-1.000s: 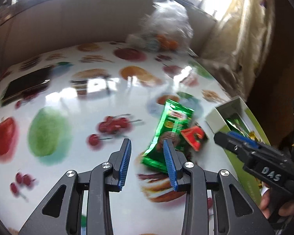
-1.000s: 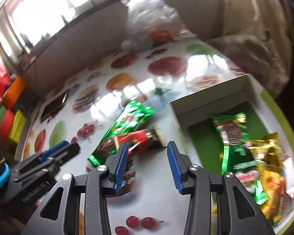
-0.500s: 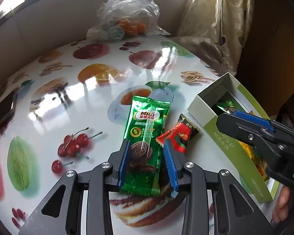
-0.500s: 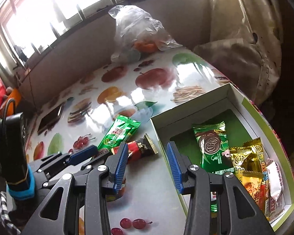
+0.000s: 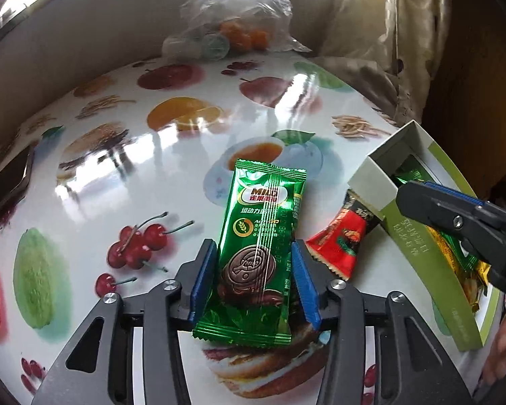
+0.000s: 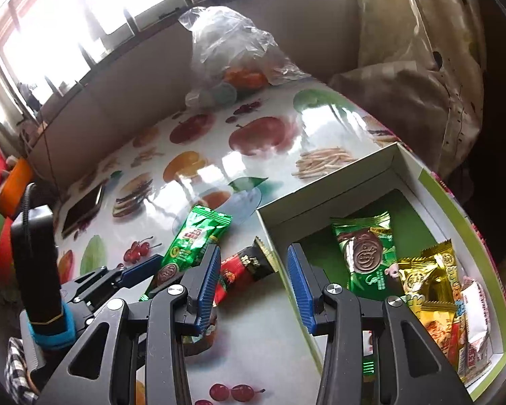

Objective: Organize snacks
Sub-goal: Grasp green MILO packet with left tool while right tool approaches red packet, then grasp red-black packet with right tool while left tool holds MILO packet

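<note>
A green Milo biscuit packet (image 5: 263, 236) lies flat on the fruit-print table, also seen in the right wrist view (image 6: 194, 239). My left gripper (image 5: 254, 283) straddles its near half. Its jaws are opening, and the blue pads stand at the packet's two long edges. A red snack packet (image 5: 340, 239) lies just right of it, against the corner of the white and green box (image 5: 371, 182). My right gripper (image 6: 253, 280) hovers open over the box's left wall (image 6: 320, 189), with nothing between its fingers.
The box holds a green biscuit packet (image 6: 366, 249) and gold packets (image 6: 428, 276), among several. A clear plastic bag of fruit (image 5: 232, 23) sits at the table's far edge. A dark phone (image 6: 82, 209) lies at the left. Draped cloth (image 6: 404, 94) hangs at the right.
My left gripper has come forward and down over the green packet, and its jaws have widened around it. The right gripper has stayed by the box.
</note>
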The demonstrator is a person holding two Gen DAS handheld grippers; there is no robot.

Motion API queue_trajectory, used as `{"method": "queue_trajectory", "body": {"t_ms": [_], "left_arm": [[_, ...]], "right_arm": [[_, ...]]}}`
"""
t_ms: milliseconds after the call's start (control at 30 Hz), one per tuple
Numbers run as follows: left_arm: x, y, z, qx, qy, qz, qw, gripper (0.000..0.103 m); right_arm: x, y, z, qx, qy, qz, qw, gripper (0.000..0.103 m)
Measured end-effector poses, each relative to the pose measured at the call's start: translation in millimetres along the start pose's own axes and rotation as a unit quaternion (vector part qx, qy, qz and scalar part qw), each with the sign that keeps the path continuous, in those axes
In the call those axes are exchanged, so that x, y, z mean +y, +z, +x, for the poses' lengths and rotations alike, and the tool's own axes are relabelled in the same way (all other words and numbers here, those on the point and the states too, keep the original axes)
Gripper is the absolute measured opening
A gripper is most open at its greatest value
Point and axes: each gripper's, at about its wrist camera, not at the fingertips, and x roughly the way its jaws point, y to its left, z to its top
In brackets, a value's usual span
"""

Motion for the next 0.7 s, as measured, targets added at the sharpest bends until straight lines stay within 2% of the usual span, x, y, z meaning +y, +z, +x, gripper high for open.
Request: {"method": "queue_trajectory", "body": {"t_ms": [267, 367, 533, 600, 700], "left_arm": [[27.1, -16.4, -14.1, -0.014, 0.013, -0.043, 0.9989, 0.043], [40.3, -25.6, -21.4, -0.021, 0.027, -0.058, 0.9977, 0.043], [57.3, -35.5, -29.2, -0.026, 0.031, -0.084, 0.9957, 0.043], [59.5, -36.9, -30.4, -0.028, 0.030, -0.088, 0.9953, 0.043], [63.4, -40.6, -32.7, -0.031, 0.029, -0.094, 0.9946, 0.043]], "right_arm": [[28.3, -5.5, 13.8, 0.016, -0.011, -0.050, 0.999, 0.041], [41.8, -8.2, 25.0, 0.027, -0.002, -0.076, 0.997, 0.041], [49.9, -8.9, 51.0, 0.052, -0.061, -0.080, 0.994, 0.041], [52.7, -8.6, 55.0, 0.045, -0.064, -0.091, 0.993, 0.041], [56.1, -8.0, 60.5, 0.046, -0.043, -0.103, 0.993, 0.041]]}}
